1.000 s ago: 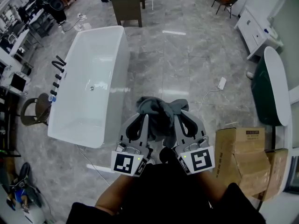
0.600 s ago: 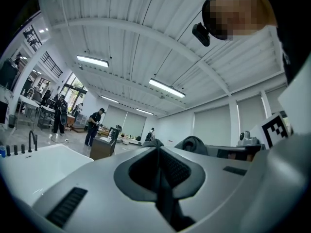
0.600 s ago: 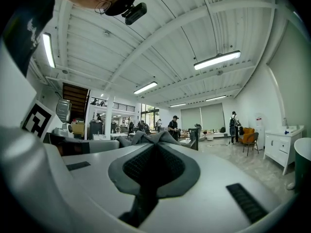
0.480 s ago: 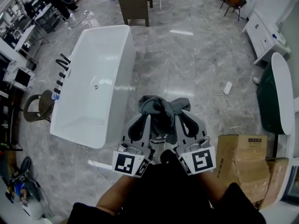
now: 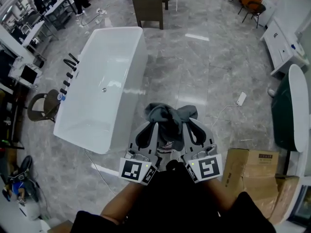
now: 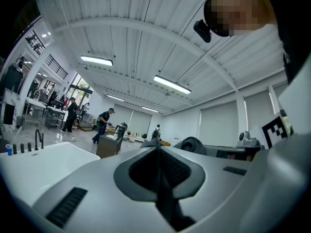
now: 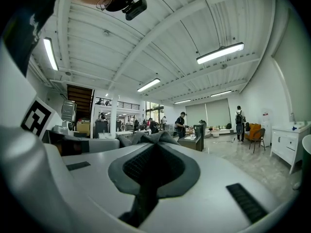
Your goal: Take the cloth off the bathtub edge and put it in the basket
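- The left claw (image 5: 154, 124) was pinched nearly shut, and its two jaws met on a fold of the grey cloth (image 5: 170, 116).
- The right claw (image 5: 187, 123) was closed just as tightly on the same cloth. In the right gripper view the bunched fabric rose just past the meeting jaws.
- The cloth hung gathered between the two tips. It was lifted clear of the bathtub (image 5: 129, 108) and sat over the floor, just off the tub's near right side in the head view.
- Both claws pointed level and away from the person. They lay side by side with their tips angled inward toward each other, near the bathtub's near corner.
- The marker cube of the left claw (image 5: 137, 170) and that of the right claw (image 5: 206, 167) faced up at the head camera, nearer the person than the bathtub's near end.
- The left forearm (image 5: 119, 207) ran back from the left claw toward the person, held close to the body. The right arm was mostly hidden under dark clothing.
- The bathtub was white, with a dark faucet (image 5: 72, 61) on the long side farther from the claws.
- A brown chair (image 5: 41, 108) stood against that same far side of the bathtub.
- A dark cabinet (image 5: 150, 6) stood beyond the bathtub's far end.
- A white power strip (image 5: 240, 99) lay on the marble floor (image 5: 194, 67), well apart from the bathtub, with the claws between them.
- Cardboard boxes (image 5: 252, 171) sat farther from the bathtub again, past the right claw.
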`<state>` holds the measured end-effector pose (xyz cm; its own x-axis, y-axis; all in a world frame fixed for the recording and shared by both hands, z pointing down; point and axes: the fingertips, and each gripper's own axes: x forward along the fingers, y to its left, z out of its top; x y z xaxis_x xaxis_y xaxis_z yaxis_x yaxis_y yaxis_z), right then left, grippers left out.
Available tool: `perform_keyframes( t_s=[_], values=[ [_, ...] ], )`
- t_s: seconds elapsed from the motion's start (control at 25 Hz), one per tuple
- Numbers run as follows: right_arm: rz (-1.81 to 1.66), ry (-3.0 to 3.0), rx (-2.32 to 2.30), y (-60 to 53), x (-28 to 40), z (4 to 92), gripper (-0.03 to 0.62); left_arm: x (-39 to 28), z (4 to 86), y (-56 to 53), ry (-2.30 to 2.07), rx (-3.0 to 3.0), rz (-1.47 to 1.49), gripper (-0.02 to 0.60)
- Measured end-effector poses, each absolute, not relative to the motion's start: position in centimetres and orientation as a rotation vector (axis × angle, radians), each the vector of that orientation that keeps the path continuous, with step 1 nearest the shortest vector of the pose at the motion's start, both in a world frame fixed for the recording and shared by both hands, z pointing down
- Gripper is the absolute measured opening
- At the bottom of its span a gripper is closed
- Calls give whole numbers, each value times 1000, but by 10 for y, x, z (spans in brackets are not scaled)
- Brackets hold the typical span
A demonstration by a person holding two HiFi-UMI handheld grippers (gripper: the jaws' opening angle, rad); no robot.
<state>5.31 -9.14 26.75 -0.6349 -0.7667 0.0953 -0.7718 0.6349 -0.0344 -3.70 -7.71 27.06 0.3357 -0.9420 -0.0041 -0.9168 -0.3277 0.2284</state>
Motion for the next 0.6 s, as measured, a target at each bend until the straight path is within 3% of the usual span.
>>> perform_keyframes(
  t_s=[0.6],
  values=[
    [293, -2821, 1098, -120, 57, 337, 37, -37, 346, -94, -1812, 2204, -81, 28]
  ],
)
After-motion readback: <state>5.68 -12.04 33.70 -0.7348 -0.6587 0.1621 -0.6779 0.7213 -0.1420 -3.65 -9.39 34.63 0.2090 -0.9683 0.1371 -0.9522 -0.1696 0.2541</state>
